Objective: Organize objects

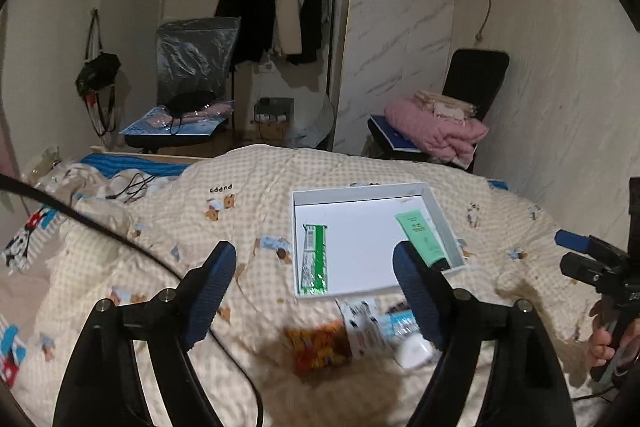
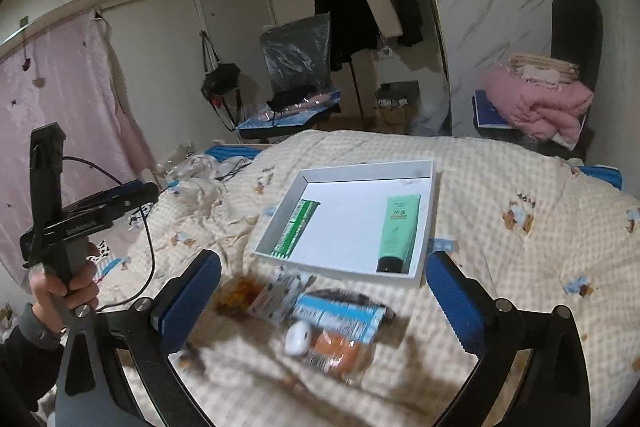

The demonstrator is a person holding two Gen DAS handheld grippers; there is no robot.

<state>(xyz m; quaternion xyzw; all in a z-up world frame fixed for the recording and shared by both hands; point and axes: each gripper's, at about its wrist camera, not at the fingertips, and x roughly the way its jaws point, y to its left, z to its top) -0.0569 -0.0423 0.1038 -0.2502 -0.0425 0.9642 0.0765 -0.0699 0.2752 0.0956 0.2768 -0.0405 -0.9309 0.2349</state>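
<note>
A shallow white tray (image 1: 360,187) (image 2: 368,165) lies on the checked quilt (image 1: 248,195). Inside it, a green-and-white packet (image 1: 314,267) (image 2: 295,229) rests along the left wall and a green tube with a black cap (image 1: 422,233) (image 2: 398,227) along the right. Loose items sit blurred in front of the tray: an orange snack packet (image 1: 316,343), a blue-and-white packet (image 2: 340,315) and a white rounded object (image 1: 414,349) (image 2: 298,339). My left gripper (image 1: 314,249) hovers open above them with nothing between its pads. My right gripper (image 2: 324,261) is open wide and empty too.
A black cable (image 1: 100,227) trails over the quilt on the left. Beyond the bed stand a plastic-wrapped chair (image 1: 192,67), a clothes rack (image 1: 280,7) and a chair piled with a pink blanket (image 1: 436,131). A pink curtain (image 2: 60,115) hangs at the left.
</note>
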